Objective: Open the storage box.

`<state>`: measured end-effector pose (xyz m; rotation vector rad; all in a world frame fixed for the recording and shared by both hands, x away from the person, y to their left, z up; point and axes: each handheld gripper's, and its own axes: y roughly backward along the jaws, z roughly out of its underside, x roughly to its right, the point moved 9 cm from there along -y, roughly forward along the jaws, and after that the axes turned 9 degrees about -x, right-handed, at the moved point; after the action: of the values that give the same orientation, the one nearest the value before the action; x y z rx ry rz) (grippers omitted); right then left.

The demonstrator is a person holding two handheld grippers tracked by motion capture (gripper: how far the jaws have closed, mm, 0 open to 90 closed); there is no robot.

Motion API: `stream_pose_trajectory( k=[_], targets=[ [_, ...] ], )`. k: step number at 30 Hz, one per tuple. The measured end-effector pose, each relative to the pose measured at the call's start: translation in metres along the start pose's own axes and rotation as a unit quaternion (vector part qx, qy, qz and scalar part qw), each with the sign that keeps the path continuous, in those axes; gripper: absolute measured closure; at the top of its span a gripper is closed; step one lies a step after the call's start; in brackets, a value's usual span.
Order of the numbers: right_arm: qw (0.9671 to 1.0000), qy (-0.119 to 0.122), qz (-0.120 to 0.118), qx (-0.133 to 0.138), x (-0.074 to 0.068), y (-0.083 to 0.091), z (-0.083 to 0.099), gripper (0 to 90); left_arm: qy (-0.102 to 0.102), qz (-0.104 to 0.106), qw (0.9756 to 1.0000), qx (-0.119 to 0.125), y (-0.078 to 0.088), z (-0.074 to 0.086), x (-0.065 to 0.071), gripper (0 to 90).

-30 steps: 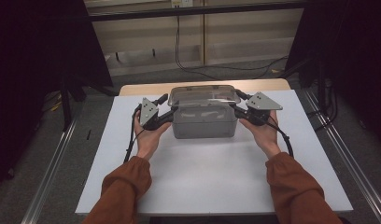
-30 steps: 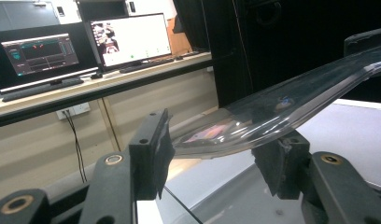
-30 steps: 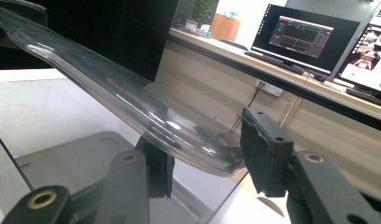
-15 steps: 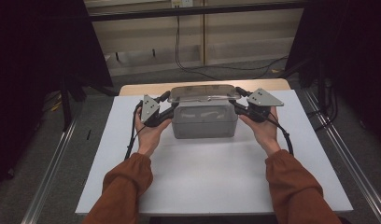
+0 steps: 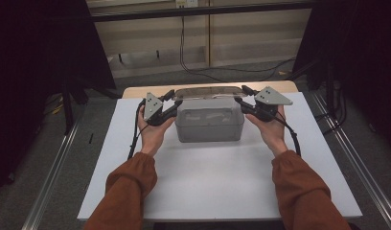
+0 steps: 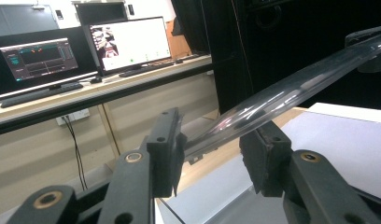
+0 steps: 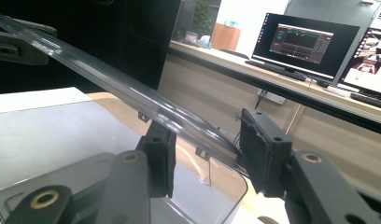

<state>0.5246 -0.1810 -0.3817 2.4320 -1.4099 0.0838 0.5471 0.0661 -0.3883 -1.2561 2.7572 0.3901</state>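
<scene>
Lifting the clear, shallow plastic lid just above the translucent grey rectangular plastic box, the two grippers pinch its opposite short ends. The left gripper has just been closing its jaws, the lid's edge between them; contact at the far pad is hard to confirm. The right gripper clamps the other end. An uneven pull could tilt or flex the lid, slipping it onto the white tabletop around the box.
</scene>
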Motion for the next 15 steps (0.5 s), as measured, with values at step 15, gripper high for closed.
stream_pose_trajectory(
  k=[15],
  targets=[
    [0.9999,-0.012,0.002,0.010,0.0091,-0.0048,-0.0038,58.5,0.004,-0.009,0.9999,-0.004,-0.0043,-0.0037,-0.0070,63.2]
  ],
)
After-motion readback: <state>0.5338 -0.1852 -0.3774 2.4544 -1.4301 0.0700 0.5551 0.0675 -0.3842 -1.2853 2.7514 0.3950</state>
